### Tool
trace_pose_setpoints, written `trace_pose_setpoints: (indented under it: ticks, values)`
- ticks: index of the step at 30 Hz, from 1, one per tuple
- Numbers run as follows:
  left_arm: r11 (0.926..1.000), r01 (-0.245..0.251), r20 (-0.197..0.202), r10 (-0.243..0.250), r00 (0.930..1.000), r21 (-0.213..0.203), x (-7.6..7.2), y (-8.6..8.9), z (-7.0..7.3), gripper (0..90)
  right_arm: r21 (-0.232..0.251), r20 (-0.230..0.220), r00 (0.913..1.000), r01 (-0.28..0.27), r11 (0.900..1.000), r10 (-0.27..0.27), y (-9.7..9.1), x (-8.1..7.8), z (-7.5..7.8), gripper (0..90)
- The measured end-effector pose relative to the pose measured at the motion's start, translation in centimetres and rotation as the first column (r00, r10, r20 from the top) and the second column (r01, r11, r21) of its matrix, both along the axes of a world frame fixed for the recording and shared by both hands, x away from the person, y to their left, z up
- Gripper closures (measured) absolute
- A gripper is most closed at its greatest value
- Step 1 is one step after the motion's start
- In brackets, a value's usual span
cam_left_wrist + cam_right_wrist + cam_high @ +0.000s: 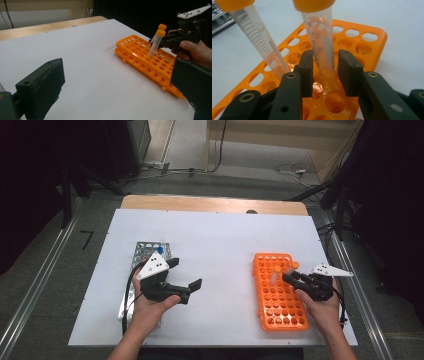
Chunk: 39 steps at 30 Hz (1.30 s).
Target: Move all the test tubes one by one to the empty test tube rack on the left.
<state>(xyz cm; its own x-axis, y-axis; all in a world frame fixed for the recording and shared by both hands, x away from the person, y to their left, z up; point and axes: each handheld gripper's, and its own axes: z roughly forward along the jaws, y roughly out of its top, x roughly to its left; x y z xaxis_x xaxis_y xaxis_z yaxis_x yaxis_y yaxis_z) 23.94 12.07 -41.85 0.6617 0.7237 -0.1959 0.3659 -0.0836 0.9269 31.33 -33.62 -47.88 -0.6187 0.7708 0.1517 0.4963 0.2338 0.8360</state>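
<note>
An orange tube rack (280, 307) lies flat on the white table at the right. Two clear tubes with orange caps stand tilted in its far end. My right gripper (325, 65) reaches over the rack from the right, and one tube (320, 37) stands in its hole between the pads with a thin gap on each side. The second tube (259, 40) leans just left of the jaws. From the left gripper view the right gripper (153, 45) sits low at the tubes (156, 41). My left gripper (184, 273) hovers at the left, jaws wide apart and empty.
A metal rack (145, 251) lies under the left hand with a blue-capped tube (160, 250) in it. White tabletop (220, 250) stretches between the two racks. A wooden strip (210, 204) edges the table's far side, with cables on the floor beyond.
</note>
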Motion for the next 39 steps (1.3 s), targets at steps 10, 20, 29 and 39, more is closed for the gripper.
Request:
trace_pose_setpoints:
  ticks: [10,20,29,39]
  values:
    - [1.0000,0.008,-0.003,-0.008,1.0000,0.002,0.0,-0.2,-0.2,0.0,-0.027,0.037,0.9993,0.004,0.9996,-0.003,-0.1,-0.5,0.2,73.0]
    - [0.9999,0.016,-0.005,-0.016,0.9999,-0.001,-0.1,-0.4,-0.2,0.0,0.011,0.073,0.9971,0.020,0.9997,-0.021,-1.0,-1.4,2.8,73.1]
    - [0.9998,0.021,-0.004,-0.021,0.9998,-0.004,-0.2,-0.4,0.0,0.0,0.022,0.076,0.9971,-0.001,0.9998,-0.001,-1.2,-2.6,4.7,73.1]
    - [0.9994,0.032,0.000,-0.032,0.9995,-0.013,-0.3,-0.4,0.2,0.5,0.052,0.101,0.9912,-0.091,0.9944,0.086,-0.2,-4.1,6.7,73.1]
